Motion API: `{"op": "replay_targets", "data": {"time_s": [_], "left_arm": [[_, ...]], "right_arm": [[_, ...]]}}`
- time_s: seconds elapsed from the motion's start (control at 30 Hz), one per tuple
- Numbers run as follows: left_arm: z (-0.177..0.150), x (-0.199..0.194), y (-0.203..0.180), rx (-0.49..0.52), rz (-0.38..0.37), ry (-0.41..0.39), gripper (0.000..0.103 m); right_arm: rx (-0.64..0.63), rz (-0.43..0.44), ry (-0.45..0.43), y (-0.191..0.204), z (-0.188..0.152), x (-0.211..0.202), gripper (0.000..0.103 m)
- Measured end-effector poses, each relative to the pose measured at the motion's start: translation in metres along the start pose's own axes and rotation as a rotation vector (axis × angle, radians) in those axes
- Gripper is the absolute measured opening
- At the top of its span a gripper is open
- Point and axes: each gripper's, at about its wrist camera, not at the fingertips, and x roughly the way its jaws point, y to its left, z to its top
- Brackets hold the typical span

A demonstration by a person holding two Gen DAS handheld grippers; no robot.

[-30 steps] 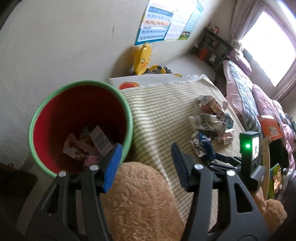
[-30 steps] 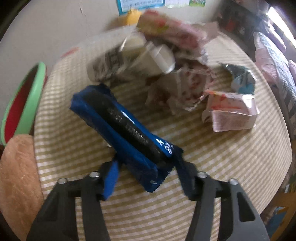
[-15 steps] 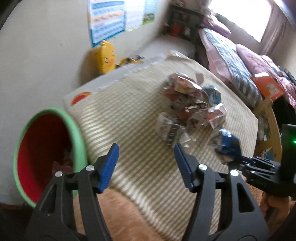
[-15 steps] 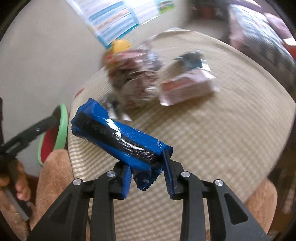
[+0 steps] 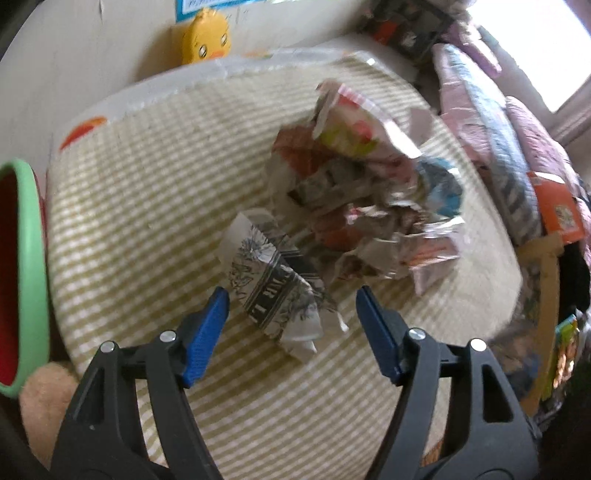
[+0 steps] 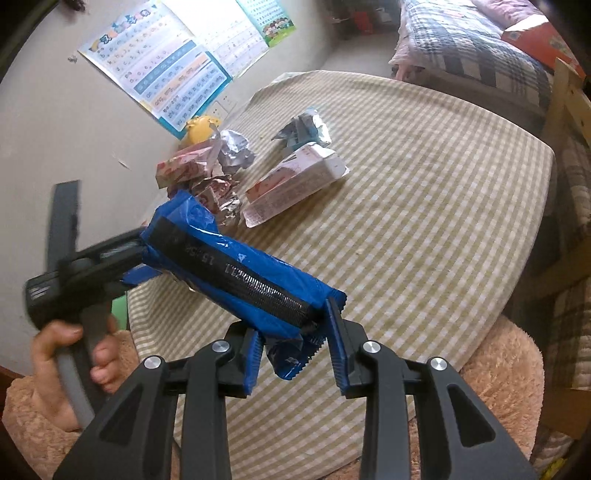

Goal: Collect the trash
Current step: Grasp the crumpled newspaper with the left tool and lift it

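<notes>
My left gripper [image 5: 291, 291] hovers over the striped tablecloth [image 5: 147, 206], its jaws opening. A crumpled black-and-white wrapper [image 5: 269, 284] lies just ahead between the blue pads, untouched. Behind it sits a heap of crumpled wrappers [image 5: 362, 192]. The red bin with a green rim [image 5: 33, 258] stands at the left edge. My right gripper [image 6: 295, 325] is shut on one end of a long blue wrapper [image 6: 236, 266] and holds it above the table. In the right wrist view a hand [image 6: 66, 347] holds the left gripper's body [image 6: 74, 273]; its fingertips are hidden behind the blue wrapper.
A yellow duck toy [image 5: 205, 35] stands at the wall behind the table. A bed with quilts [image 5: 491, 122] lies to the right and a wooden frame [image 5: 546, 266] beside it. A brown plush cushion [image 6: 498, 362] sits under the table's near edge. A pink-white carton [image 6: 295, 181] lies by the heap.
The left gripper swung from over the bin across the table to the heap, and its jaws widened. The right gripper closed on the blue wrapper, lifted it off the cloth and rolled.
</notes>
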Motion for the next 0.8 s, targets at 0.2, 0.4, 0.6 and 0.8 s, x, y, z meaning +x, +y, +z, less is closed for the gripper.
{"op": "replay_targets", "data": {"time_s": [0.2,0.4,0.6,0.8], "left_arm": [[-0.002,0.013,0.003,-0.029,0.013,0.023,0.053],[-0.016,0.001,0.008,-0.018,0.002,0.023,0.05],[-0.032,-0.015,0.013,0.039,0.015,-0.002,0.049],[-0.042,-0.045,-0.002,0.15,0.029,-0.077,0.049]], "right_arm": [[0.014,0.007,-0.006,-0.003,0.0,-0.002,0.03],[0.022,0.018,0.007,-0.004,0.0,0.003,0.031],[0.017,0.024,0.01,-0.002,0.001,0.005,0.031],[0.008,0.027,0.009,0.002,0.002,0.004,0.031]]}}
